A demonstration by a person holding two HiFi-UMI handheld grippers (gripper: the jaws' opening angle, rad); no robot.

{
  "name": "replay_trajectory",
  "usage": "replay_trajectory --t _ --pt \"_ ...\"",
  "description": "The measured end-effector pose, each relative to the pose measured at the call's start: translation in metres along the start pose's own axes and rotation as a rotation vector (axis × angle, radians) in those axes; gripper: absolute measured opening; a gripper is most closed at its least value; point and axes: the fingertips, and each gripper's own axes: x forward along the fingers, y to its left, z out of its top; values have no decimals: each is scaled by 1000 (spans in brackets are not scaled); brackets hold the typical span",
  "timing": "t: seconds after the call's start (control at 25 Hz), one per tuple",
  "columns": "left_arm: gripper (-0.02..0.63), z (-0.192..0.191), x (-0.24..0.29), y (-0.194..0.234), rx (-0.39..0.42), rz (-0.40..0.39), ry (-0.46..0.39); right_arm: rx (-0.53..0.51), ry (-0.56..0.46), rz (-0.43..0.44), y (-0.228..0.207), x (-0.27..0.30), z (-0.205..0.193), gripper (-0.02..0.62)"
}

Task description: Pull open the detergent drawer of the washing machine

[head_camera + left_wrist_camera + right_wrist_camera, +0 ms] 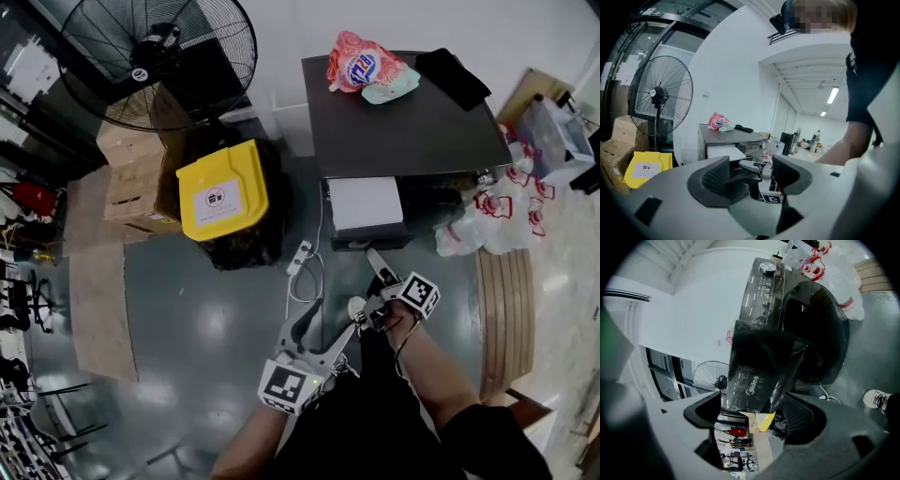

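The dark washing machine [403, 122] stands ahead of me. Its detergent drawer [366, 203] sticks out at the front, white on top with a dark face. My right gripper [377, 272] is open just in front of that face. In the right gripper view the drawer's dark panel [759, 371] reaches down between the wide jaws of the right gripper [754, 416], and the pads do not press on it. My left gripper [323, 328] hangs lower and to the left, open and empty. In the left gripper view the left gripper [750, 176] frames the drawer [723, 152] and the machine [717, 136].
A yellow bin lid [223, 195] on a black bag sits left of the machine, beside cardboard boxes [131, 178] and a fan [159, 56]. A power strip [300, 258] lies on the floor. Plastic bags [497, 211] and a wooden pallet [506, 309] are on the right. A red packet [361, 64] lies on the machine.
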Motion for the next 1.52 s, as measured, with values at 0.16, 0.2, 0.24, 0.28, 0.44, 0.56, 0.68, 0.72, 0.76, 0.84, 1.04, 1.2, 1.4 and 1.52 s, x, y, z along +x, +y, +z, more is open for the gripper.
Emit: replay_trajectory --t 0.16,0.2,0.24,0.28,0.44,0.56,0.68,0.72,0.76,0.84,1.04,1.2,1.4,1.52 --pt "272 1 -17 -7 3 -2 -29 -149 55 41 26 -26 -22 209" --pt "270 1 -22 -9 6 -6 -40 -196 65 52 37 -32 -27 165" --pt "266 1 -27 -12 10 -11 -49 -258 70 67 50 -39 -31 114" --pt "260 2 -31 -14 15 -15 -56 -330 71 82 63 -46 -32 60" --pt "214 6 -46 -26 17 -32 -69 -579 59 136 121 -79 -39 -3" --pt "180 4 -53 -32 28 -51 -95 -759 60 172 161 -104 -50 -3" --pt "146 15 -57 -43 30 -48 -102 -948 59 182 189 -129 -56 -2" --pt "134 17 -57 -47 36 -48 -103 -1000 56 184 196 -137 -58 -2" --pt "120 16 -57 -51 45 -50 -108 -1047 54 186 203 -144 -59 -2" --pt "90 16 -57 -58 56 -46 -119 -1126 52 188 212 -158 -61 -2" --pt "23 20 -57 -77 31 4 -131 -1260 74 212 229 -193 -63 -2" --pt "14 12 -57 -104 28 48 -112 -1312 88 241 231 -224 -60 0" --pt "11 -7 -60 -156 43 94 -78 -1316 108 280 221 -272 -53 0" --pt "11 -15 -61 -188 42 100 -73 -1312 117 295 214 -301 -50 0"
